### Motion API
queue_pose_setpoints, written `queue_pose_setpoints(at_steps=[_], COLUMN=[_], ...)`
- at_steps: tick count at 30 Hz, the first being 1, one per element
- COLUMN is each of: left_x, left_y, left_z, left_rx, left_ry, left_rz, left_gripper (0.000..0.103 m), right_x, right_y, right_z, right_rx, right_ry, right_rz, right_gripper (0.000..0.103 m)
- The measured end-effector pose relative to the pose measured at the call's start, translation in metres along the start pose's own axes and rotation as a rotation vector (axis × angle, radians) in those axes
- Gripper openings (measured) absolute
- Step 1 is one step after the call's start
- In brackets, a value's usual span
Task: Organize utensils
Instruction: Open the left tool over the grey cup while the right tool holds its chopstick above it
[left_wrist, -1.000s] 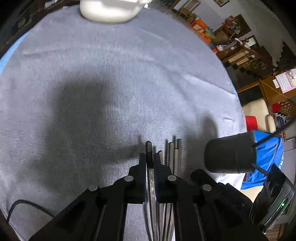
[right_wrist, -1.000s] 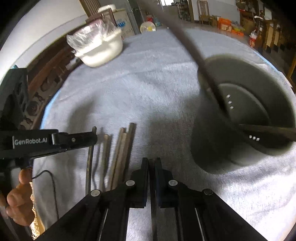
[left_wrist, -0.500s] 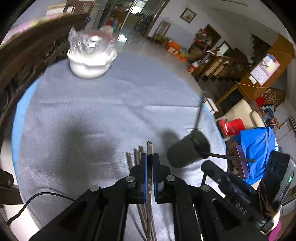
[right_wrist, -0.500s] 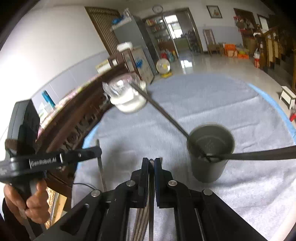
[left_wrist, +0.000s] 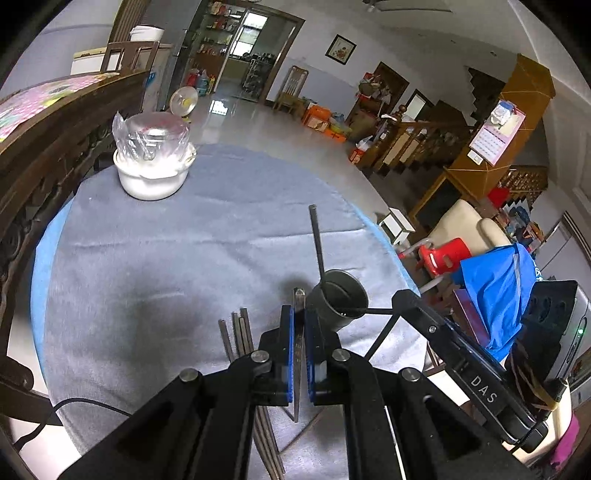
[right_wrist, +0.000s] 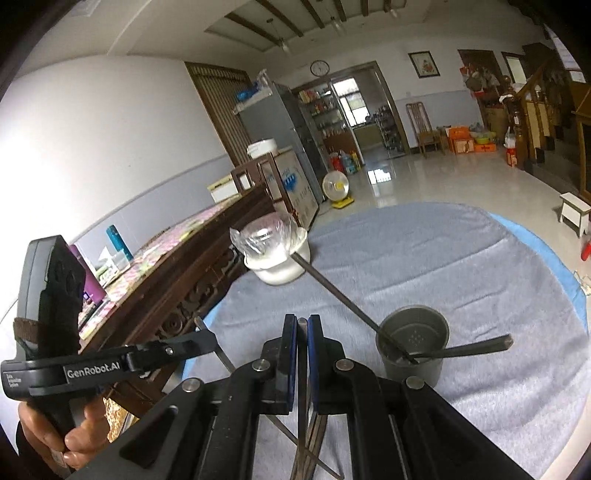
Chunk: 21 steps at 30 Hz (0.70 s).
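My left gripper is shut on a dark metal chopstick and holds it well above the grey cloth. My right gripper is shut on another chopstick, also raised. A dark grey holder cup stands on the cloth with two chopsticks leaning in it; it also shows in the right wrist view. Several loose chopsticks lie on the cloth below the left gripper. The left gripper body shows at the left of the right wrist view.
A round table with a grey cloth over a blue edge. A white bowl covered in clear plastic stands at the far side. A dark carved wooden rail runs along the left. A black cable lies near the front edge.
Both grippers have risen high above the table, each with a chopstick in it. The cup and cloth now look far smaller and further below.
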<state>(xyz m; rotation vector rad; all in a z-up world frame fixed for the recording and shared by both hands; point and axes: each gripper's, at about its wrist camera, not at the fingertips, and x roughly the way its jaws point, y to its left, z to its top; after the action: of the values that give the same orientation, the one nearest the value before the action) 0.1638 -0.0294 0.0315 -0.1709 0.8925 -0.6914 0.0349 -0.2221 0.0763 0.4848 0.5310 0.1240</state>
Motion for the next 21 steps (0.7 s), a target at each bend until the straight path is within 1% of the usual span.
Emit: queue_pose_setpoints(at_steps=[4, 9, 15, 21], left_x=[-0.004, -0.011, -0.018, -0.031], left_y=[-0.008, -0.022, -0.039, -0.058], left_z=[0.004, 0.017, 0.031, 0.055], left_rx=[0.010, 0.038, 0.069, 0.096], left_ry=[-0.015, -0.048, -0.077, -0.123], left_rz=[0.002, 0.001, 0.012, 0.019], left_gripper=[0.005, 0.005, 0.005, 0.005], right_x=[-0.011, -0.021, -0.031, -0.043], right_y=[0.000, -0.002, -0.008, -0.011], right_z=[0.012, 0.032, 0.057, 0.087], right_rx=[-0.006, -0.020, -0.015, -0.032], right_ry=[-0.043, -0.094, -0.134, -0.187], right_rz=[0.001, -0.012, -0.027, -0.051], right_gripper=[0.007, 0.007, 0.007, 0.007])
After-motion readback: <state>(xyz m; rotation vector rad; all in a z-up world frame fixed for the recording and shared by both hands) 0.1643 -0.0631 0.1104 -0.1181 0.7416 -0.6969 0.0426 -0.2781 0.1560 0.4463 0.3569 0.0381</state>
